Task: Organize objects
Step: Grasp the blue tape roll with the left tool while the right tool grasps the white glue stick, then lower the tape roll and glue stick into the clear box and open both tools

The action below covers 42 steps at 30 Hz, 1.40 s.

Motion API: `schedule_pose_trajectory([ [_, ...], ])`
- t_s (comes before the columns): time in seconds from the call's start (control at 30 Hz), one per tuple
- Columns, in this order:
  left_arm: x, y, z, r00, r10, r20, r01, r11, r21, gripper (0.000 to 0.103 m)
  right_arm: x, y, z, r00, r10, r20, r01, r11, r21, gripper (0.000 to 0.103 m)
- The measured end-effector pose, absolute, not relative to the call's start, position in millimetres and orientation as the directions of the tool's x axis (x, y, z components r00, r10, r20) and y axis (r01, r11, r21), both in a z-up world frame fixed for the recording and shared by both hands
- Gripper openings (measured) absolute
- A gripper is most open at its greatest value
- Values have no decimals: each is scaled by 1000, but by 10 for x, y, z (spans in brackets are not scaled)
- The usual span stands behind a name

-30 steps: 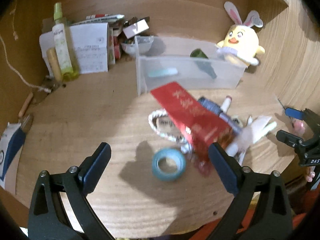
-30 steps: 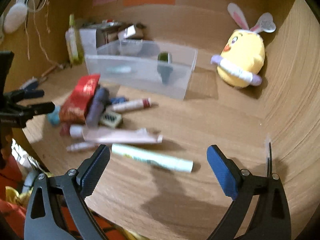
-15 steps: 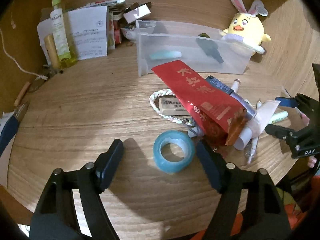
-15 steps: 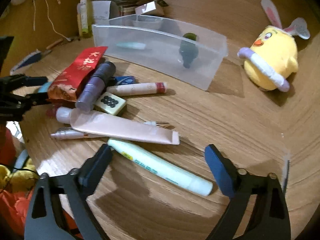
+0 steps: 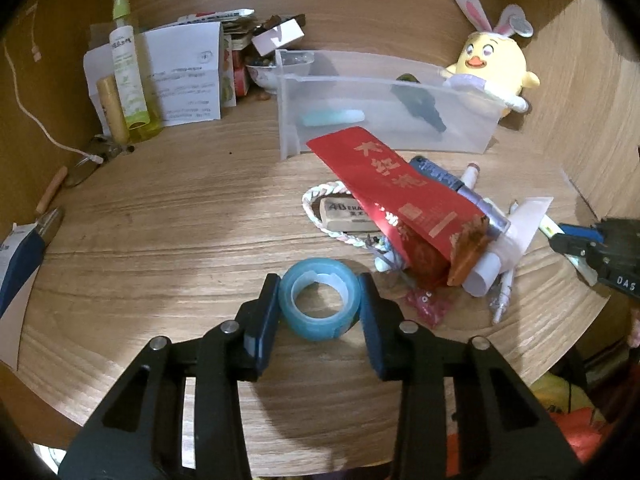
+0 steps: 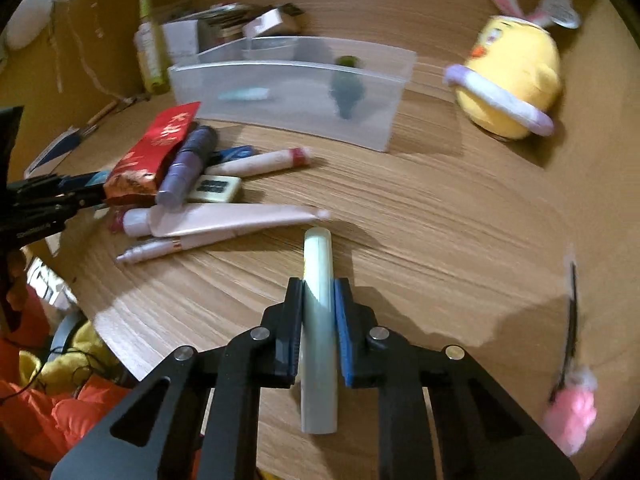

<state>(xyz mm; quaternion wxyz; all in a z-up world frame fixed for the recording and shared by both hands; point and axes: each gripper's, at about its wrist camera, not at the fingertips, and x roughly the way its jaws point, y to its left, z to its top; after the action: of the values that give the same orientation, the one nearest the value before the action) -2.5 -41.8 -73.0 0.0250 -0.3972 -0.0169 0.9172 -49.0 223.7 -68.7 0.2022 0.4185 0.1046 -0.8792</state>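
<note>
Near the front edge of the tabletop point(image 5: 160, 216), the left gripper point(image 5: 320, 300) has just been closing and its pads now press both sides of the blue tape roll point(image 5: 319, 305), which lies flat on the wood. The right gripper point(image 6: 319, 308) has likewise just closed, clamping a pale green tube point(image 6: 318, 320) along its length. Farther in lies a heap with a red packet point(image 5: 396, 200) on top. Beyond, toward the back edge, stands a clear bin point(image 5: 384, 108).

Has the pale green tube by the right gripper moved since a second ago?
Yes. The pale green tube lay crosswise before the clear plastic bin; now it points toward it, clamped.
</note>
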Motion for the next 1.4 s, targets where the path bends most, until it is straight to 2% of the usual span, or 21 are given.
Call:
schedule_pose_trajectory([
  [0.17,-34,-462,-560,-716,60,-696,-21,-998,-65,38,-505,2436,-531,-629,-244,-738,356,-935,5,14],
  [0.3,-86,-478,-363,-752,72,-655,-26,-996,-80,38,-555,2511,-237,-691,-267,-671,323,-945,44,14],
  [0.53,-324,-415,-9,-807,85,-584,-51,-996,-74,38,-820,2353,237,-761,-327,-560,343,-936,79,14],
  [0.73,-662,-351,263,-832,114,-543,-83,-993,-81,38,-1150,2115,505,-778,-368,-510,376,-922,92,14],
  [1.0,-1245,-309,342,-799,167,-578,-125,-986,-112,38,-1742,1752,536,-731,-403,-551,420,-902,104,14],
  [1.4,-2025,-266,-38,-644,229,-730,-161,-973,-164,38,-2420,1256,39,-594,-375,-712,462,-883,79,14],
])
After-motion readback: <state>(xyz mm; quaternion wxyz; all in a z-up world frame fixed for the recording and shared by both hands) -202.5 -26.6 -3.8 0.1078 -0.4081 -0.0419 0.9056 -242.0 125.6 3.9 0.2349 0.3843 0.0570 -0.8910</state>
